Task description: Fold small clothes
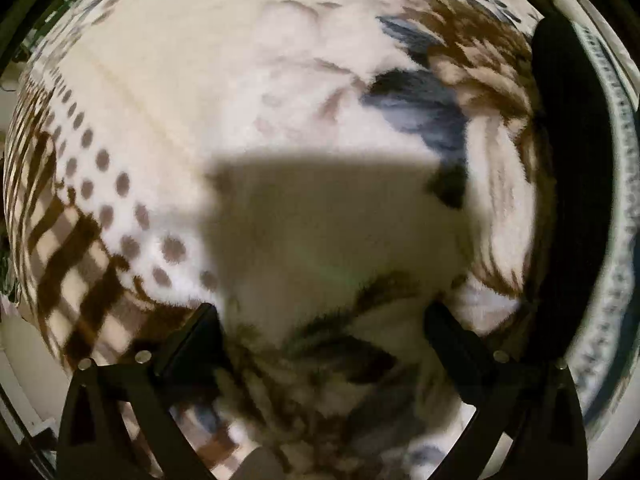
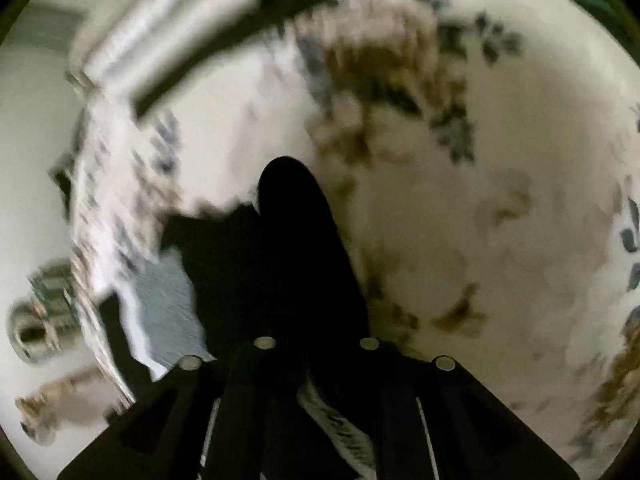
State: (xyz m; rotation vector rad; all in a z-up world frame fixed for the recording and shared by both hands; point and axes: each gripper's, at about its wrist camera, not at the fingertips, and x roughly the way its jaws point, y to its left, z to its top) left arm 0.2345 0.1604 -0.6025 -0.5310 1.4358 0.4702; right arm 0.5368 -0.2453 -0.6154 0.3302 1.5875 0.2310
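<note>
A small black garment (image 2: pixel 292 240) hangs from my right gripper (image 2: pixel 316 344), whose jaws are shut on it; the cloth stands up in front of the camera and hides the fingertips. The same black garment shows as a dark strip at the right edge of the left wrist view (image 1: pixel 568 168). My left gripper (image 1: pixel 320 320) is open and empty, fingers (image 1: pixel 192 340) spread wide just above the fleece blanket (image 1: pixel 240 100).
The white fleece blanket with brown and blue patterns and dots covers the whole surface (image 2: pixel 480 200). A speckled grey-white cloth edge (image 1: pixel 616 240) runs along the right. White striped fabric (image 2: pixel 160 40) and a metallic object (image 2: pixel 36 328) lie beyond the blanket's left edge.
</note>
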